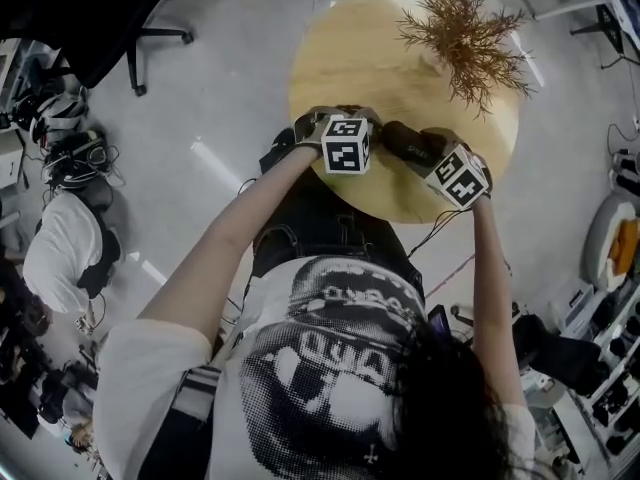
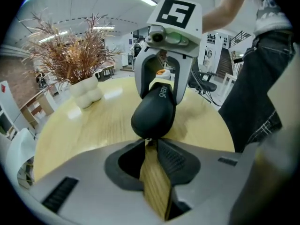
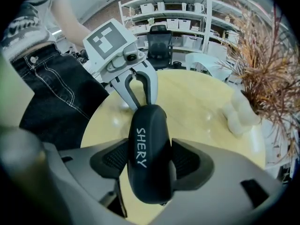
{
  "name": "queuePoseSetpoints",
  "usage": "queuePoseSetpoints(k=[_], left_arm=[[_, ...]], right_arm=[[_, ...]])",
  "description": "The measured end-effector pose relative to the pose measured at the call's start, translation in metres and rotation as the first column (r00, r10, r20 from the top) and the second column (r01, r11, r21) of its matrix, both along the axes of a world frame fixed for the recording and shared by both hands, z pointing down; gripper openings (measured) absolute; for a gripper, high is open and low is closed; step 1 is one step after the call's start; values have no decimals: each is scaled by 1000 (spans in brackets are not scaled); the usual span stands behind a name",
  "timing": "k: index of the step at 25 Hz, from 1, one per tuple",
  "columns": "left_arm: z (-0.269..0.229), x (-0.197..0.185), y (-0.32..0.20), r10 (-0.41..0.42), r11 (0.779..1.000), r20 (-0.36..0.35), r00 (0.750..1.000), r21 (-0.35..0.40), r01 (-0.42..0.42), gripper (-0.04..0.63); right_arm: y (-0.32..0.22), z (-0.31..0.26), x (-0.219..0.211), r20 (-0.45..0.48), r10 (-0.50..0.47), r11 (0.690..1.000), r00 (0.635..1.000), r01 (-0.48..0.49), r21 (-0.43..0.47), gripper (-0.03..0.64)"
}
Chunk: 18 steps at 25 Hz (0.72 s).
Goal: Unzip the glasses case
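A black glasses case (image 3: pixel 147 158) printed SHERY is held over the near edge of a round wooden table (image 1: pixel 360 38). My right gripper (image 3: pixel 150 149) is shut on the case, a pad pressing on each long side. In the left gripper view the case (image 2: pixel 152 114) points end-on at me. My left gripper (image 2: pixel 150 143) has its jaws almost together, the tips pinching a small metal zipper pull (image 2: pixel 151 142) at that end. The right gripper view shows the left gripper (image 3: pixel 139 102) at the case's far end. In the head view both marker cubes sit side by side, with the case (image 1: pixel 400 143) between them.
A dried brown plant (image 1: pixel 465 33) in a lumpy white vase (image 2: pixel 86 92) stands on the far right of the table. The person stands close against the table's near edge. A black office chair (image 1: pixel 110 18) and cluttered gear lie on the floor to the left.
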<state>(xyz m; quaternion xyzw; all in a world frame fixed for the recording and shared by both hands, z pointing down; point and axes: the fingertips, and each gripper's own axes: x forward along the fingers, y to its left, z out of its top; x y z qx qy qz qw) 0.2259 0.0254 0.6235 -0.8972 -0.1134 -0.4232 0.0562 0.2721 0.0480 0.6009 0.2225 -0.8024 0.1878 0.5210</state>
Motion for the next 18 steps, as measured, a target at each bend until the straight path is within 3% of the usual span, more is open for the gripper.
queuePoseSetpoints(k=[4, 8, 12, 15, 18], left_arm=[[0, 1, 0, -5, 999, -6, 1000, -54, 5, 34], [0, -2, 2, 17, 1000, 9, 1000, -23, -17, 29], [-1, -6, 15, 35, 999, 22, 999, -41, -35, 29], [-3, -6, 22, -18, 997, -2, 1000, -69, 18, 29], [-4, -7, 16, -120, 989, -26, 992, -91, 117, 29]], right_arm=[[0, -1, 1, 16, 19, 1000, 1000, -19, 0, 284], [0, 0, 0, 29, 41, 999, 999, -41, 4, 284], [2, 1, 3, 21, 75, 997, 997, -75, -1, 284], [-1, 0, 1, 33, 135, 991, 990, -134, -10, 284], [-3, 1, -3, 46, 285, 958, 957, -282, -58, 284]])
